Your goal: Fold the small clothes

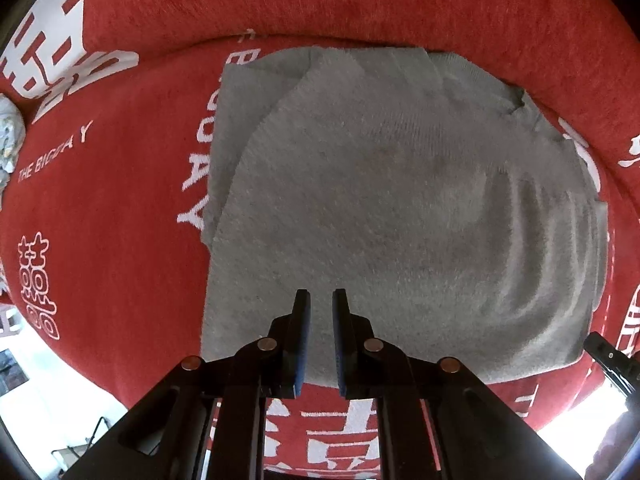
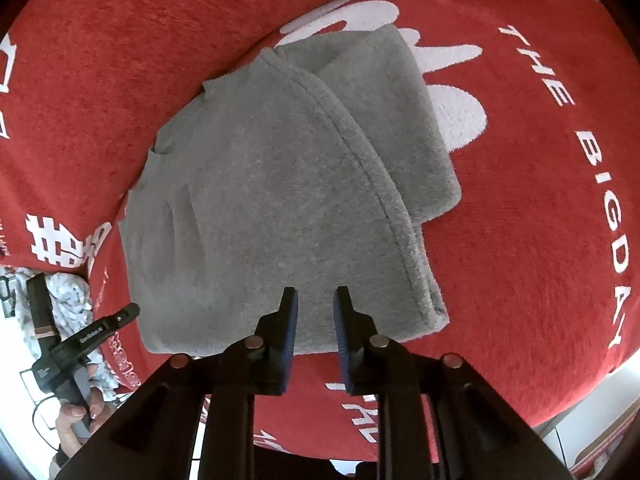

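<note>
A grey knitted garment (image 1: 400,200) lies folded flat on a red blanket (image 1: 112,208) with white lettering. It also shows in the right wrist view (image 2: 264,200), with a hemmed edge laid over a lower layer. My left gripper (image 1: 321,296) hovers over the garment's near edge, its jaws a narrow gap apart and holding nothing. My right gripper (image 2: 316,294) hovers over the near edge too, its jaws slightly apart and empty. The left gripper also shows at the lower left of the right wrist view (image 2: 100,328), held by a hand.
The red blanket (image 2: 540,220) covers the whole surface and drops off at its near edge. A crumpled pale cloth (image 2: 68,292) lies at the left beside the garment. The same cloth shows at the far left in the left wrist view (image 1: 10,136).
</note>
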The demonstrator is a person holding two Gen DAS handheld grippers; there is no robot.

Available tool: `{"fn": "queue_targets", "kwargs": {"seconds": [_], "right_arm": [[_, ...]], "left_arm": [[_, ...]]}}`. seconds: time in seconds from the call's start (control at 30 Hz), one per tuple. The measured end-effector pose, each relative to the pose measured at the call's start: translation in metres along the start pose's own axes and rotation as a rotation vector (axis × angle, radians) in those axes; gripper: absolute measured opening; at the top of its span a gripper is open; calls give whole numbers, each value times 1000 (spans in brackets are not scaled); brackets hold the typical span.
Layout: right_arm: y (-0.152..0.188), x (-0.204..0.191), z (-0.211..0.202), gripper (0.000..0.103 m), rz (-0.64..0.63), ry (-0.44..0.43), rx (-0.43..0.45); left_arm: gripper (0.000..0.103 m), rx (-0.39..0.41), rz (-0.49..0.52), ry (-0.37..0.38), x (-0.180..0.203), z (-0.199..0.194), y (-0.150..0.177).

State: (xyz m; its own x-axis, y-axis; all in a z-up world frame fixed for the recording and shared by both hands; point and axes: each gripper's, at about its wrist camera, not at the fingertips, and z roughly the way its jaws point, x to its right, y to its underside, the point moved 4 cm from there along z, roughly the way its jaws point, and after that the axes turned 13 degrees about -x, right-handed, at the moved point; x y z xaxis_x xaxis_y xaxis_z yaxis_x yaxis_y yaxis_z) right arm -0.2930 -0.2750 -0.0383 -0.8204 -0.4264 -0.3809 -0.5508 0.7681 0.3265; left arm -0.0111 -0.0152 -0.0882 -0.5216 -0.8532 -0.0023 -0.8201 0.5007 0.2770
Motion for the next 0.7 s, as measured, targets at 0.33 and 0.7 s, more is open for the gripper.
{"fn": "queue_targets", "kwargs": {"seconds": [0.33,0.7], "right_arm": [[1,14,0,37,-11,-21,-25],[10,-2,0,55,-57,-61,-16]], "left_arm": [[101,-11,3,-25,21,5,7],[101,-13,23,-92,34,-4,9]]}}
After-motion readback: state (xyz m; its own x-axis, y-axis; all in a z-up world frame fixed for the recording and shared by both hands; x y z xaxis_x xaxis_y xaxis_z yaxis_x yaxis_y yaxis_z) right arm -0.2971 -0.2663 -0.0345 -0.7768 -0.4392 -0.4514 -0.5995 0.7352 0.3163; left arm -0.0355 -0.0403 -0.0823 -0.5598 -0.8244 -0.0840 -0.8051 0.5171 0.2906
